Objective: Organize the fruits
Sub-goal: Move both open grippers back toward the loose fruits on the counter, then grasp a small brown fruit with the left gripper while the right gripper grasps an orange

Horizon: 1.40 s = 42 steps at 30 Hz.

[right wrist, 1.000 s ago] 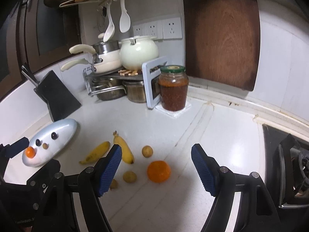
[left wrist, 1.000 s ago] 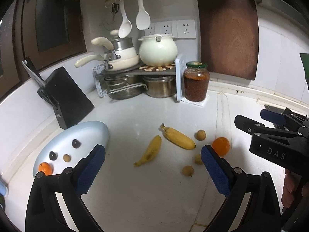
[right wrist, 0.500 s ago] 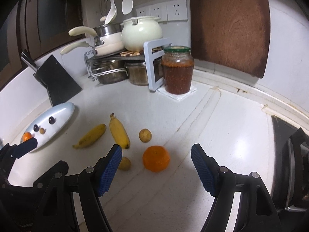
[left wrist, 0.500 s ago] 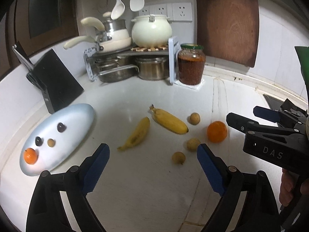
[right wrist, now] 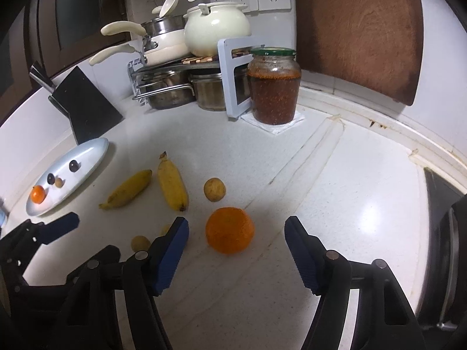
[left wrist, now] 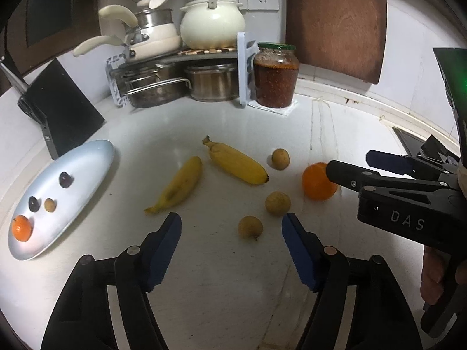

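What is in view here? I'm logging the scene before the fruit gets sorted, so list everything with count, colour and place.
plate: 1, pale blue, counter left; holds two dark fruits, one tan, one small orange
bananas: 2, yellow, counter middle
large orange: 1, between right gripper's fingers, untouched
small round fruits: 3, tan, counter
jar: 1, green lid, reddish contents
knife block: 1, black
pot rack: pots, pans
cutting board: 1, brown, wall
left gripper: open
right gripper: open

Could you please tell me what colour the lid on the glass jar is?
Green. The lid on the jar shows best in the right wrist view.
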Motion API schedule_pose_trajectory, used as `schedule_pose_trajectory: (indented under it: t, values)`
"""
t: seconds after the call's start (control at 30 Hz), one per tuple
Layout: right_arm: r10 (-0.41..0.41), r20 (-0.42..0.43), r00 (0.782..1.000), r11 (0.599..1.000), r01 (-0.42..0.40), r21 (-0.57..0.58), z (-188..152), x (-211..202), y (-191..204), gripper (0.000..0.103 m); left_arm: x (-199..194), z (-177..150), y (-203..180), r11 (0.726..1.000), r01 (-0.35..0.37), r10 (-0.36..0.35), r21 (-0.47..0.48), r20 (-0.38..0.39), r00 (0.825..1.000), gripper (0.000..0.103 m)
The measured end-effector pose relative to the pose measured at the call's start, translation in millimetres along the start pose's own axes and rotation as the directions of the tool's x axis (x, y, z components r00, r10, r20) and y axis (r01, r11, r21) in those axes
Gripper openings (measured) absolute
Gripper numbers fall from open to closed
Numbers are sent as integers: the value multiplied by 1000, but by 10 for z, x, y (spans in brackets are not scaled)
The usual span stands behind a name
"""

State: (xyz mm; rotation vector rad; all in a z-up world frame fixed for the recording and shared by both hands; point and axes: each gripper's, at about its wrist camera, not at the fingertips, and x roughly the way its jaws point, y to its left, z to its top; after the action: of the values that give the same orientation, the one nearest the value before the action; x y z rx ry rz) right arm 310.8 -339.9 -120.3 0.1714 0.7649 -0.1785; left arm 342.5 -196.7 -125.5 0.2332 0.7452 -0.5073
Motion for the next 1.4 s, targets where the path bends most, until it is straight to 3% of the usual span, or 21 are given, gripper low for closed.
schedule_pose_trajectory:
  t: [0.33, 0.8, 1.13, 1.4]
  values:
    - [44, -39, 998, 999, -43, 9, -29, 187, -17, 60, 213, -17, -76, 999, 30, -29, 19, -46, 999, 50]
    - [67, -84, 994, 998, -65, 16, -36, 403, 8, 55, 434, -19, -63, 998, 67, -69, -18, -100, 993, 39]
    - [58, -91, 994, 998, -57, 5, -20, 468, 16, 48, 541, -31, -64, 995, 93, -97, -37, -134, 986, 25]
    - [60, -93, 994, 998, -59, 8, -11, 475, -2, 47, 529, -7, -57, 994, 98, -102, -42, -124, 987, 24]
